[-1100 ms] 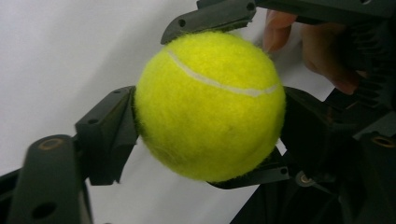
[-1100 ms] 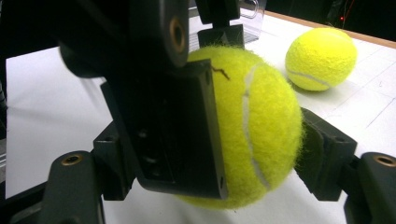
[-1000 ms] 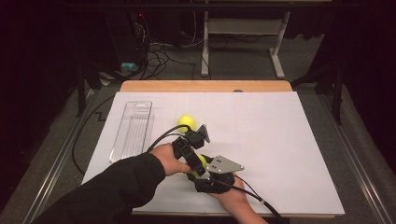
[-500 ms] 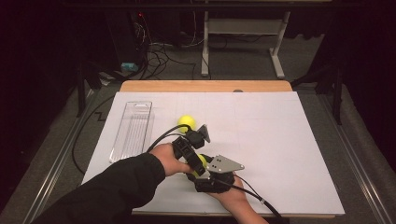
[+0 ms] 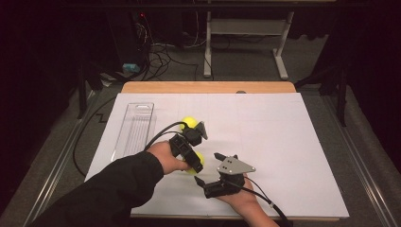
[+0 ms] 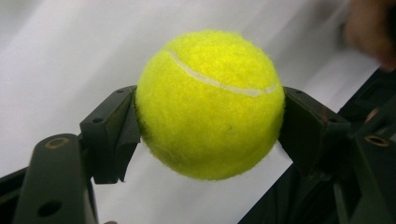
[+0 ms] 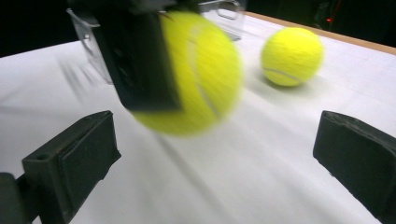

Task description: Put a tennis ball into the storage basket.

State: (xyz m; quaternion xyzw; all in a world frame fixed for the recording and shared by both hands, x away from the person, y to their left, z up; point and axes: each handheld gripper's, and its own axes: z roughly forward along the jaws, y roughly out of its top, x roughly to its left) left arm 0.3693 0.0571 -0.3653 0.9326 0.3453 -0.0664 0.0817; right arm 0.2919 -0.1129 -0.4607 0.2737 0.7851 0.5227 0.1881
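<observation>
fuzzy yellow tennis balls: 2 | one clamped in left gripper (image 6: pixel 210 112), lifted; second ball (image 7: pixel 292 56) on white table cover (image 5: pixel 283 142), 11 o'clock of it | right gripper (image 7: pixel 210 168): jaws wide, empty | clear plastic tray (image 5: pixel 135 127): 1

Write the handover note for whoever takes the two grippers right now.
Left gripper: shut on a tennis ball, one jaw on each side, ball lifted off the white table cover.
Right gripper: jaws open, nothing held, hovering close beside the left one.
Second tennis ball: lying loose on the cover, just beyond the left gripper.
Clear tray: at the left of the table, seemingly with no ball in it.
Done: one ball picked up.
Left: probably put the held ball in the tray, then fetch the second.
</observation>
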